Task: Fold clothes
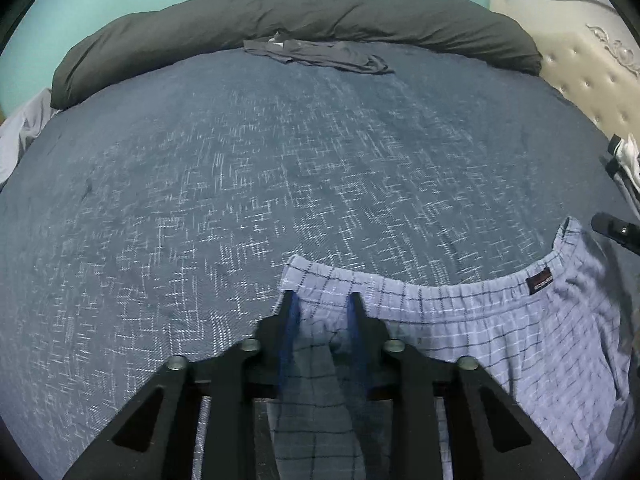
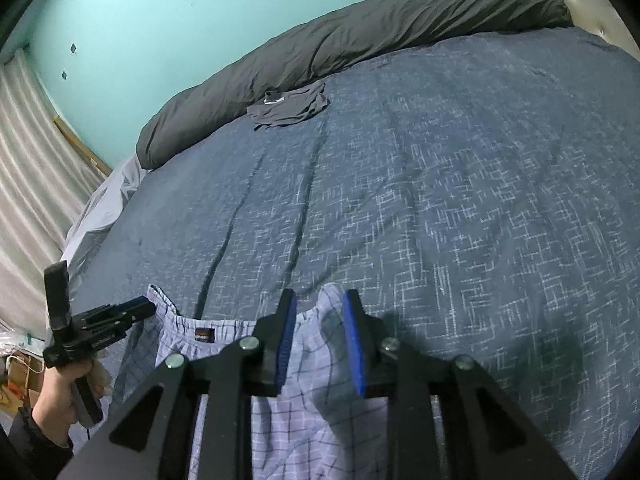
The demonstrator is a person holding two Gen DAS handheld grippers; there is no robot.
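One hand (image 2: 60,396), right view only, gripping handle

You have one pair of checked shorts (image 1: 500,328), one dark garment (image 1: 320,54) lying flat, one grey duvet roll (image 1: 280,16), one blue patterned bedspread (image 1: 240,184) and two grippers, left (image 1: 322,300) and right (image 2: 320,300)

I'm in a home bedroom: a bed (image 1: 200,200) under a blue patterned cover spreads ahead of my tool, a tufted headboard (image 1: 592,80) to its right, turquoise wall (image 2: 160,20) beyond.
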